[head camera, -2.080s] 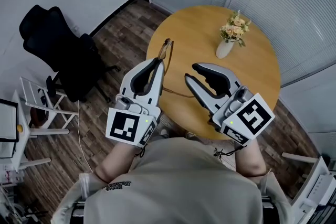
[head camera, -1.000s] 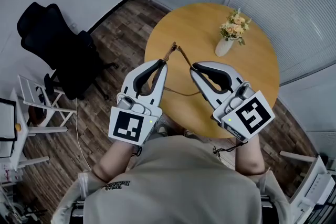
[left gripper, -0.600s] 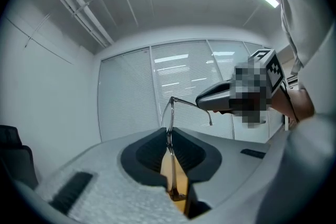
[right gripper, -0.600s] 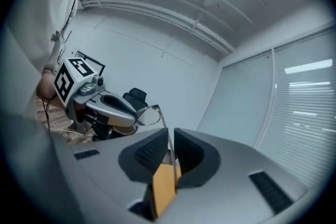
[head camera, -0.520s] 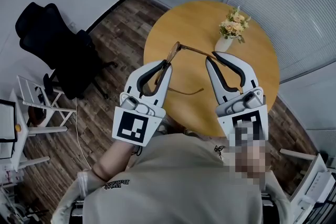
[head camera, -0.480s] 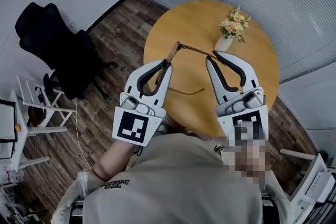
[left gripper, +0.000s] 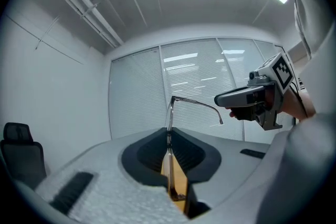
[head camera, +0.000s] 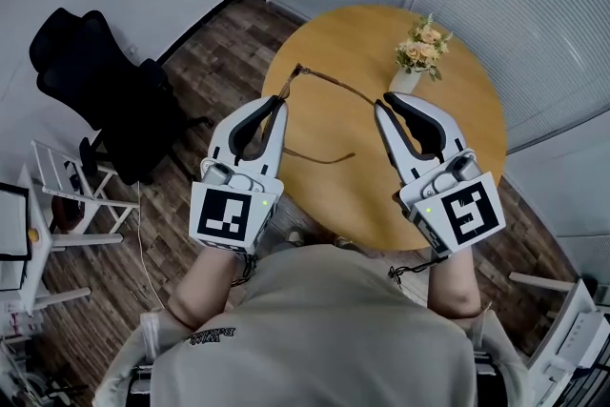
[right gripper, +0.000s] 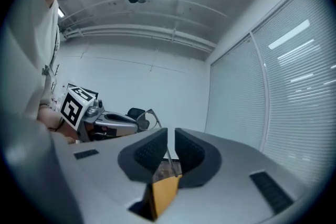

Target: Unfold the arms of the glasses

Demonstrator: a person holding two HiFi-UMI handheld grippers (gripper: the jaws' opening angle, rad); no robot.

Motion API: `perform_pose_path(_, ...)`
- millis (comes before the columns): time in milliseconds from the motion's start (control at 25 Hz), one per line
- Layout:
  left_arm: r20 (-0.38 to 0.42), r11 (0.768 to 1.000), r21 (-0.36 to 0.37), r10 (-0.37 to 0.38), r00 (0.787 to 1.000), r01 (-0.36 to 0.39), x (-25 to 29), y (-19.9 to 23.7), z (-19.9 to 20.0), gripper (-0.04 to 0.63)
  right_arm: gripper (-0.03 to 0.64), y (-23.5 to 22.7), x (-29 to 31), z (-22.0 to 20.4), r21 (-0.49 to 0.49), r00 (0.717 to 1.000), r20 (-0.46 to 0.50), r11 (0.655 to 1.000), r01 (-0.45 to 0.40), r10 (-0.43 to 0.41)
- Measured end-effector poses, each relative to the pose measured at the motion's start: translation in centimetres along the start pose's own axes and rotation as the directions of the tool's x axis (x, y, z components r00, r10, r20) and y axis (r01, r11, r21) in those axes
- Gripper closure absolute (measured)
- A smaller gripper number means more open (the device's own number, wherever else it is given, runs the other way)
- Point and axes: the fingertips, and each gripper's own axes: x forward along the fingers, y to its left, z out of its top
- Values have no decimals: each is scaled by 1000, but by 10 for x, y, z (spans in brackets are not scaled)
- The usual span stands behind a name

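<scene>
The left gripper [left gripper: 169, 132], a large grey two-jaw tool, is clamped on the front of a pair of thin brown wire-framed glasses [left gripper: 170, 113]. The matching right gripper [right gripper: 170, 136] has its jaws drawn to a narrow slit with the tip of one arm in it, apparently pinched. Both point level and hold the glasses in the air above the near-left part of a round wooden table [head camera: 457, 138].

A white vase of pale flowers [head camera: 410, 86] stands just beyond the right gripper. A sideways sweep of that hand could tip it.

The glasses hang partly over the table's edge, above a dark wood floor [head camera: 205, 62]. If the left grip slips on the slim front, they would likely fall.

The stretched arm [left gripper: 195, 102] already looks swung fully out from the front. Pulling further could strain it or bend the wire.

A second arm [head camera: 320, 161] reaches out below the left gripper and seems open too.

The hinge at the corner is too small to judge. It is the likeliest part to give way.
</scene>
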Motion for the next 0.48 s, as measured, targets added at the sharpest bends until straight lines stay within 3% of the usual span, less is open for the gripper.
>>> perform_pose_path(480,133,995,37,91,987,-97,-9,47,54,557,571,-51,-40,58,27,973,163,987,160,-162)
